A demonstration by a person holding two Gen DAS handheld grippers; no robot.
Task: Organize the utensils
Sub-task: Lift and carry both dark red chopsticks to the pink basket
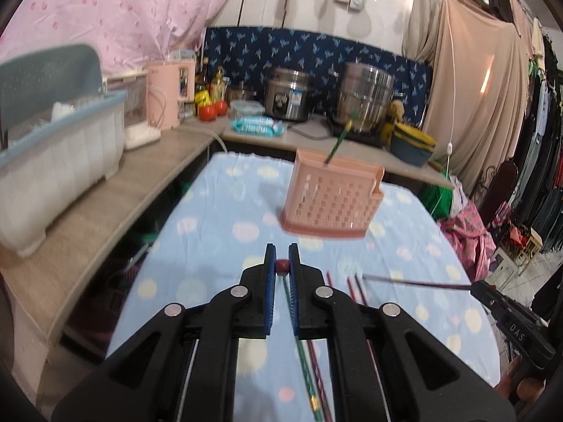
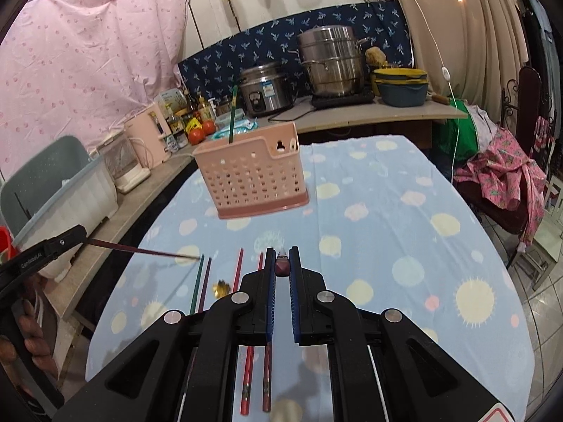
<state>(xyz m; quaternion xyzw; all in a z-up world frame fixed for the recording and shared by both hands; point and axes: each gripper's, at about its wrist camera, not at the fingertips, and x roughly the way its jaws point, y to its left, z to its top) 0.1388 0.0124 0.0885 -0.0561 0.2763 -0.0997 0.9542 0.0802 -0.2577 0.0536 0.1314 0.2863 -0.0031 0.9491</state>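
Left gripper point(image 1: 282, 270): jaws nearly closed on one chopstick point(image 1: 282, 268), seen end-on as a red tip; in the right wrist view it juts sideways as a dark rod, lifted off the surface point(image 2: 404, 218).

Right gripper point(image 2: 282, 269): jaws likewise narrowed on a chopstick point(image 2: 282, 268), dark-red end showing between the pads.

Loose chopsticks: a green one point(image 2: 195, 285) and a maroon one point(image 2: 205, 283) lie side by side near left; two red ones point(image 2: 248, 379) lie under the right gripper. A small gold item sits between these pairs; what it is cannot be told.

Basket point(image 2: 251, 183): pink, perforated, upright, middle of the surface, farther off. One green chopstick point(image 2: 232, 114) stands in it.

Far: pots and a cooker on the counter.

Step in hand, as judged: carrying held chopsticks to the basket. Next move calls for tipping each upright over the basket's open top before release.
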